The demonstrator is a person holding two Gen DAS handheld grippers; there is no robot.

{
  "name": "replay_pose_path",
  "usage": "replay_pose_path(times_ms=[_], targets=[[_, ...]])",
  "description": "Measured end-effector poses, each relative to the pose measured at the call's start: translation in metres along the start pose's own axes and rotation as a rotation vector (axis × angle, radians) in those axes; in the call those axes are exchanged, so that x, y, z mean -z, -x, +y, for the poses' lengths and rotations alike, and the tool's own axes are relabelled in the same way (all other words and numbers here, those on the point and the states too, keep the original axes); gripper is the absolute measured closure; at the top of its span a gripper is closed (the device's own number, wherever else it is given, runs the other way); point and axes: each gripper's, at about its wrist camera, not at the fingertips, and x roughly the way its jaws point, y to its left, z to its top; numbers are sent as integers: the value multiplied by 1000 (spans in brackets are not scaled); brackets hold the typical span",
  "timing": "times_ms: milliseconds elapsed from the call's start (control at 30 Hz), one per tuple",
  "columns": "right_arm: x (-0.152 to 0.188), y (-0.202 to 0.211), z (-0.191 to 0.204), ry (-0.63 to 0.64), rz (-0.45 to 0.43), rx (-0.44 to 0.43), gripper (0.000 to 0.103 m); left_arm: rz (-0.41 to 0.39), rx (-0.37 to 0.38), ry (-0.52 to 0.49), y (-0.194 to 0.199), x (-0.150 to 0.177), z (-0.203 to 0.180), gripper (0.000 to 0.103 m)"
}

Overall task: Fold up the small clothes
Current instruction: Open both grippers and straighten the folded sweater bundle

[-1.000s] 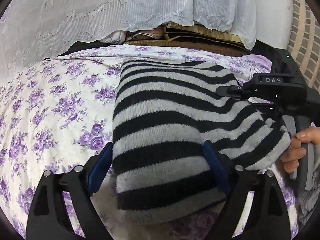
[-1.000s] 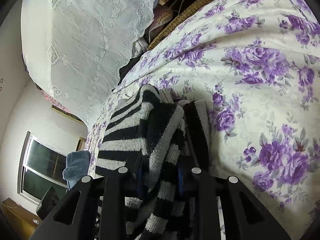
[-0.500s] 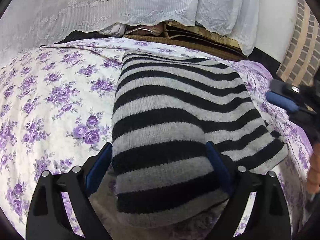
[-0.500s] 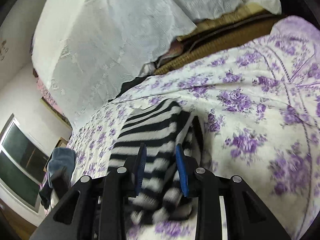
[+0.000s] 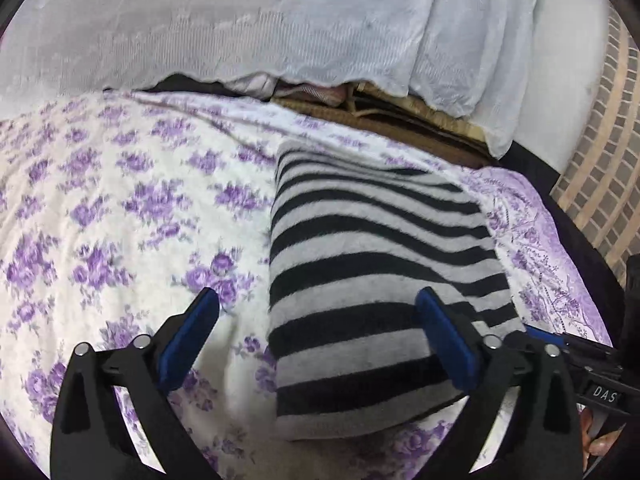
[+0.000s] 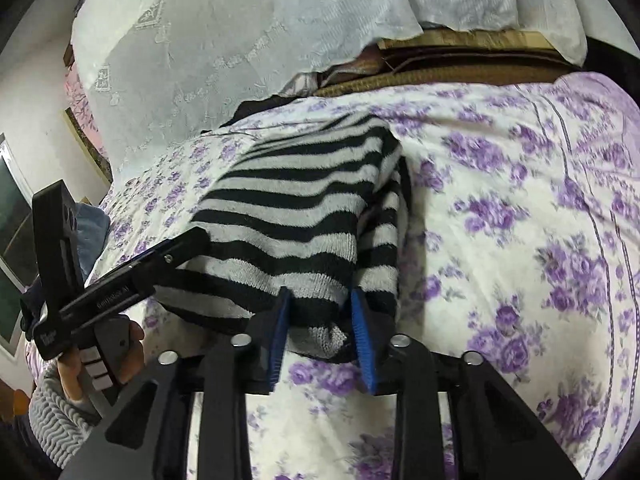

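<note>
A folded black-and-grey striped knit garment (image 5: 380, 280) (image 6: 300, 208) lies flat on the purple-flowered bedspread (image 5: 120, 220). My left gripper (image 5: 316, 296) straddles its near end with the jaws opening. The left pad stands clear over the bedspread, and the right pad rests against the fabric. My right gripper (image 6: 319, 294) sits at the garment's near corner, jaws narrow and closing. The hem fills the gap between the blue pads (image 6: 362, 340). From the right wrist view the left gripper (image 6: 120, 272) shows side-on, held by a hand (image 6: 124, 344).
White lace fabric (image 5: 280, 20) hangs behind the bed over a brown woven mat (image 5: 400, 120). A brick wall (image 5: 600, 160) stands at the right. A window (image 6: 12, 220) and a blue cloth heap (image 6: 92, 220) are at the far left. Bare bedspread (image 6: 520, 220) spreads to the garment's right.
My left jaws have spread, and the left pad has come off the garment. The right gripper has swung round and rolled level, ending at the garment's near corner.
</note>
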Motion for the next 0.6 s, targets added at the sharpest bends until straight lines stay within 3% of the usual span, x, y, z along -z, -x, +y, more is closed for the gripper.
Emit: replay_pose_path(times_ms=[100,167,300,433,600], targets=[[7,-1,-12,-32,6,-2,78,46,-6,-34,-10,5,-4,4],[10,-6,-28,-95,17,-49,78,91,5,-57,-18,7,-8,4],[12,-8,-38,-158,15,-108,77,117,37,-29,-23,8,-2,4],[8,10,-27,-167,-40,-100,74,47,28,-25,-5,5,-1,4],[-19,25,-1,-85,-107,-71,73,-3,52,-3,12,-11,1,4]])
